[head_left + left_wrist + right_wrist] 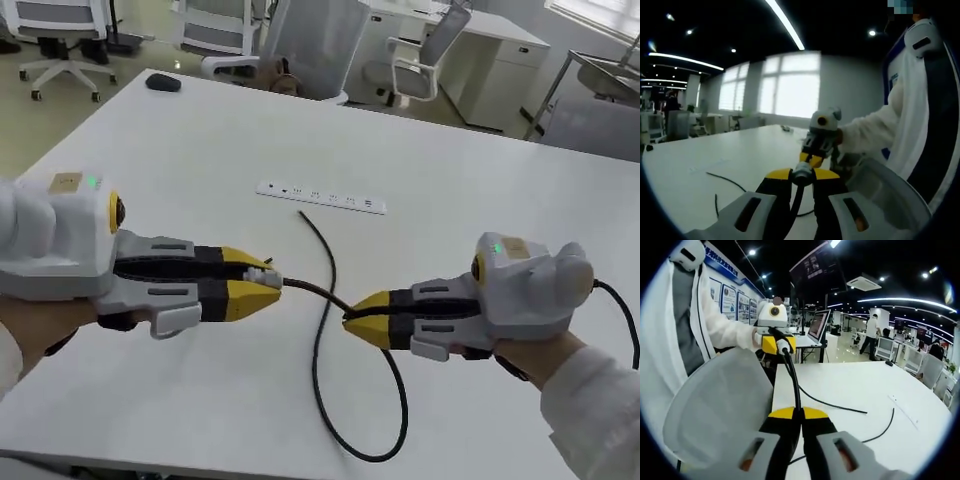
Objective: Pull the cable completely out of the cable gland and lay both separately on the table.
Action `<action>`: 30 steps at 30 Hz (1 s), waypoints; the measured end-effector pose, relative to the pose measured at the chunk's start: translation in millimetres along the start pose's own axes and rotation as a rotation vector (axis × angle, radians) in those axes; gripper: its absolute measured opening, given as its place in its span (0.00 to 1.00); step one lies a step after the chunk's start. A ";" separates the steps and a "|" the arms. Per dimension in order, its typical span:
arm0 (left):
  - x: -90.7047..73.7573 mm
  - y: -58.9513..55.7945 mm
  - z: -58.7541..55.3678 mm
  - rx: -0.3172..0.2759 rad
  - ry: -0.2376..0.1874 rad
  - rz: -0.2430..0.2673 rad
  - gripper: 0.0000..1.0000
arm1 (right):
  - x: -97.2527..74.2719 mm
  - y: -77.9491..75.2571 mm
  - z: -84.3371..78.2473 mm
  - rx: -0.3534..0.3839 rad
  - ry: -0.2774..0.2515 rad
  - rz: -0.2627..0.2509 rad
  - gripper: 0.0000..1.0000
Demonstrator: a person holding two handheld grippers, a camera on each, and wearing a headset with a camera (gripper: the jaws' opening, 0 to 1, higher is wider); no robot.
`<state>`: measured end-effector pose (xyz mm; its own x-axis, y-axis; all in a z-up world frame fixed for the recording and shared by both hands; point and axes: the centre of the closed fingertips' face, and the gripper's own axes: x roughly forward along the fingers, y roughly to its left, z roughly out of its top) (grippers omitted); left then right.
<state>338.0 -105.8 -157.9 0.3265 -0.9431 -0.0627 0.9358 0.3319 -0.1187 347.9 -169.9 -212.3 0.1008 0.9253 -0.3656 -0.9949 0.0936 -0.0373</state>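
The left gripper (258, 283) pinches the cable gland (270, 277); the right gripper (349, 319) clamps the cable (313, 365). The two aren't separated yet, and neither lies on the table (450, 180).

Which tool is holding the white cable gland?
The left tool, clamped on the gland; the right tool grips only the black cable.

Gap between two jaw pairs small, blocked by cable gland (271, 278) and cable (318, 292). Cable loop on table (190, 150) under right gripper (352, 321) jaws. Power strip (320, 197) beyond jaws, well apart. Open table past left gripper (262, 282) jaws.
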 end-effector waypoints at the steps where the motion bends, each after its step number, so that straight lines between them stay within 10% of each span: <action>1: -0.8 -1.0 -1.0 -0.007 -0.002 0.000 0.17 | -0.3 -0.2 0.3 0.004 0.000 -0.001 0.02; 9: -8.6 -8.1 -10.0 -0.048 -0.059 0.008 0.17 | 3.0 8.2 5.6 0.057 0.008 0.010 0.03; 22: -0.5 -23.7 -16.4 0.024 -0.012 -0.034 0.17 | 24.1 36.6 53.5 -0.028 -0.065 0.089 0.14; 30: 0.2 -25.4 -20.4 0.048 0.007 -0.041 0.17 | 31.2 40.3 56.5 -0.041 -0.061 0.112 0.10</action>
<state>311.6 -114.0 -175.1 0.2866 -0.9558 -0.0659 0.9538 0.2912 -0.0738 310.9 -116.4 -172.6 -0.0127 0.9497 -0.3128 -0.9989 -0.0258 -0.0379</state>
